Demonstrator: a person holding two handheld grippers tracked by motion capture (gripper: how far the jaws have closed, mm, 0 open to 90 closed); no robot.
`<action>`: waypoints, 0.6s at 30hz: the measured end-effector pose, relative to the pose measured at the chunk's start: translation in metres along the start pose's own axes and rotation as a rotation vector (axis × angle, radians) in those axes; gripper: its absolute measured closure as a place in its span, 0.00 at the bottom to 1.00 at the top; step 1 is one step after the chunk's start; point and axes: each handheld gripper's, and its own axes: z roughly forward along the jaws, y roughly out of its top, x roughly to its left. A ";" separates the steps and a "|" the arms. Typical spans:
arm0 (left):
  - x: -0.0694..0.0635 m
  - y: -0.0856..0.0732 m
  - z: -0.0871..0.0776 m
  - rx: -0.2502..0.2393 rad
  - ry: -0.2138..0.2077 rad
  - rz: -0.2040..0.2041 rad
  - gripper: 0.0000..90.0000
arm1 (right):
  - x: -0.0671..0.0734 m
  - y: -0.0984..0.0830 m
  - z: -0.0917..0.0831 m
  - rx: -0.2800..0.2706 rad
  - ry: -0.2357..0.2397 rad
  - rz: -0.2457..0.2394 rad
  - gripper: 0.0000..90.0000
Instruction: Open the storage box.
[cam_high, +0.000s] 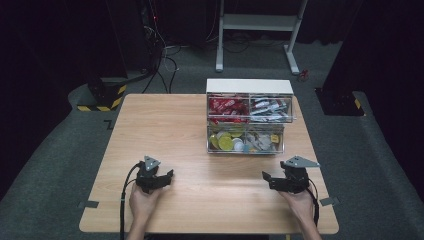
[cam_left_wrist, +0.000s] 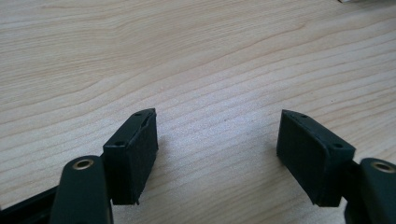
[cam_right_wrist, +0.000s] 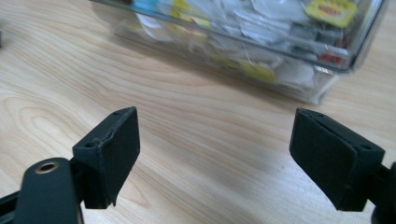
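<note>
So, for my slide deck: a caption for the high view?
Two hand-held tools, left and right, open above a wooden table before a clear drawer organizer.

A clear plastic drawer organiser with a white top (cam_high: 248, 116) stands at the far side of the light wooden surface (cam_high: 200, 200); the left gripper (cam_high: 167, 176) and right gripper (cam_high: 266, 178) sit near the front edge, well apart, each held in a hand

Organizer (cam_high: 249, 116) behind grippers, seemingly centre-right
</note>
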 end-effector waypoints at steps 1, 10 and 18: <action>0.000 0.000 0.000 -0.001 0.001 -0.001 0.33 | 0.001 0.001 -0.001 -0.005 0.008 0.000 0.18; 0.000 0.000 0.000 -0.003 -0.001 -0.004 0.33 | 0.004 0.011 -0.006 -0.030 0.026 -0.010 0.20; 0.000 0.000 0.000 -0.003 -0.002 -0.005 0.33 | 0.005 0.018 -0.010 -0.073 0.041 -0.008 0.19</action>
